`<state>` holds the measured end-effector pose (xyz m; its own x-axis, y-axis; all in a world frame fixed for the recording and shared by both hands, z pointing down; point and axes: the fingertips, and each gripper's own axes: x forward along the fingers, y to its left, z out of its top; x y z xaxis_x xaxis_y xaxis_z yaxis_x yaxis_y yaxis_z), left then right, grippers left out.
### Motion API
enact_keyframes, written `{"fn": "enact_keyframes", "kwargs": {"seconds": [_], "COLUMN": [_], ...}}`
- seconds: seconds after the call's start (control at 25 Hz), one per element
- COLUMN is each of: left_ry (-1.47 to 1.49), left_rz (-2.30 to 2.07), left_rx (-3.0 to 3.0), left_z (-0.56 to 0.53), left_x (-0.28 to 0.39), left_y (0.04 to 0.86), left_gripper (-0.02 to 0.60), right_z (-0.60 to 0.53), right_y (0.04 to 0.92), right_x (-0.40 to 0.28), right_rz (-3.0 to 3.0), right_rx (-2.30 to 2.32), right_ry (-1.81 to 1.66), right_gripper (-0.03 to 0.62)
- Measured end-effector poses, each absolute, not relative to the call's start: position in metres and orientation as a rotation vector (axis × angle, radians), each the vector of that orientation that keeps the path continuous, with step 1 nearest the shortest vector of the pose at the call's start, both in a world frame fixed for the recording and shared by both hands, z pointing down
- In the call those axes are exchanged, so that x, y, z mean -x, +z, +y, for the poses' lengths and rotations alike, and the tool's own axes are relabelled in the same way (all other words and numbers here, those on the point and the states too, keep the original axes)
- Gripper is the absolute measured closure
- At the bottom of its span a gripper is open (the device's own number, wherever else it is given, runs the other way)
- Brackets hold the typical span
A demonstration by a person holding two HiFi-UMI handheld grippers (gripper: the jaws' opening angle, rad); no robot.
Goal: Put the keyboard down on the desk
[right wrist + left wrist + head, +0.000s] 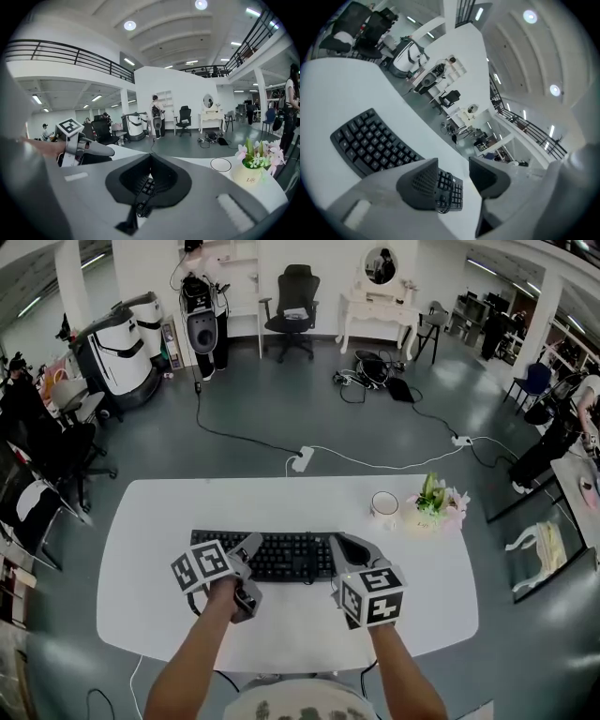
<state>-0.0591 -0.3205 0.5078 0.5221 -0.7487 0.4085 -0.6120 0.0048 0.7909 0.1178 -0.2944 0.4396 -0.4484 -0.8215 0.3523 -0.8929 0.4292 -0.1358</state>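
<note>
A black keyboard [281, 554] lies lengthwise across the middle of the white desk [150, 512]. My left gripper [251, 563] is at its left front corner. In the left gripper view its jaws [453, 164] stand apart, and the keyboard [370, 140] runs behind the left jaw with only its end showing in the gap, untouched by the pads. My right gripper [342, 549] is at the keyboard's right end. In the right gripper view its jaws [150, 180] are closed around the keyboard's edge [144, 187], where keys and a cable show.
A white cup [384, 503] and a small flower pot [433, 504] stand at the desk's back right, close to the right gripper. A power strip and cables lie on the floor beyond the desk. Office chairs stand to the left.
</note>
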Motion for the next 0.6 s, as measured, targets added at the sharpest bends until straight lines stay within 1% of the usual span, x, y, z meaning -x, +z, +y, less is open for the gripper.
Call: {"fn": "enact_keyframes", "kwargs": {"seconds": [0.12, 0.32, 0.4, 0.6], "left_ry": [-0.098, 0.035, 0.061, 0.154], "left_rz": [-1.2, -1.302, -1.347, -1.447], "left_rx": [-1.817, -2.022, -2.073, -2.258], "left_z": [-0.323, -0.325, -0.323, -0.318], "left_x": [0.059, 0.058, 0.06, 0.062], "left_y": [0.488, 0.466, 0.46, 0.438], "left_gripper": [0.401, 0.442, 0.471, 0.484], "right_z": [-0.294, -0.294, -0.293, -0.292], "right_y": [0.433, 0.424, 0.419, 0.407], "right_x": [-0.117, -0.119, -0.121, -0.12], "right_rz": [-2.462, -2.486, -2.491, -2.503], "right_rx": [-1.503, -1.518, -1.527, -1.542], "right_ry": [0.438, 0.426, 0.42, 0.401], "right_gripper": [0.594, 0.594, 0.594, 0.595]}}
